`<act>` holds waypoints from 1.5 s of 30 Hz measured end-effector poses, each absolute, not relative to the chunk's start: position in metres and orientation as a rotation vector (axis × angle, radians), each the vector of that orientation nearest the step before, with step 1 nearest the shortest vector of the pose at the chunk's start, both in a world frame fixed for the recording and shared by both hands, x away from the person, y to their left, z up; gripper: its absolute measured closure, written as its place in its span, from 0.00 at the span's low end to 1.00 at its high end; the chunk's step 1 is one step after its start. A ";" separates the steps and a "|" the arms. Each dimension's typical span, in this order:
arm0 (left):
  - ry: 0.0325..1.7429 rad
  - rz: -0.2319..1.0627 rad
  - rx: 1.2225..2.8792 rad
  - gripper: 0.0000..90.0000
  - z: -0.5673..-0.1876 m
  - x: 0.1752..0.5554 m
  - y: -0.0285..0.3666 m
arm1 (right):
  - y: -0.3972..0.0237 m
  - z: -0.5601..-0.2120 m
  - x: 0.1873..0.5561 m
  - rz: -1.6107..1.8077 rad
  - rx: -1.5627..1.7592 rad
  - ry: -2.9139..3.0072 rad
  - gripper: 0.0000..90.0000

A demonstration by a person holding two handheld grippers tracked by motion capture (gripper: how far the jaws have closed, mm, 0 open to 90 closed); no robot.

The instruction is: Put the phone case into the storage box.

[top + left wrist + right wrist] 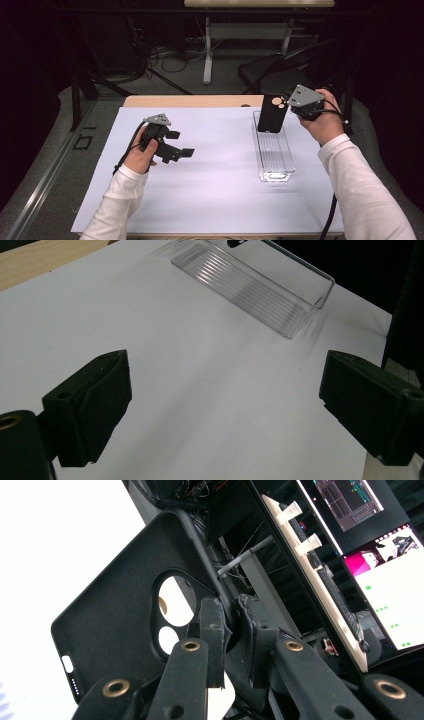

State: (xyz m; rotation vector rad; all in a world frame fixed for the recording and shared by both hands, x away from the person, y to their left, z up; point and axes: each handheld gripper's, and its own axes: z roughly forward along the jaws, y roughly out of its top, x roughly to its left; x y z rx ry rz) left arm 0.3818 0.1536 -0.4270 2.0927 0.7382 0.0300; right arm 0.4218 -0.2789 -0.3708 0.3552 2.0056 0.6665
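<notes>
Black and thin, the phone case [272,113] hangs upright over the far end of the clear tray [280,167] in the high view, pinched by the right gripper [296,107]; it looks light and bendy. In the left gripper view, the left gripper [225,405] is spread wide and empty above the white sheet [190,385]. The right gripper view shows the jaws nipping the case's edge beside the camera cutout [170,600], a fair hold, with nothing in the way.
</notes>
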 end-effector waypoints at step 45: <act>0.777 0.026 2.086 0.08 -0.431 0.383 0.160 | -0.279 -0.419 0.477 0.586 0.341 1.957 0.90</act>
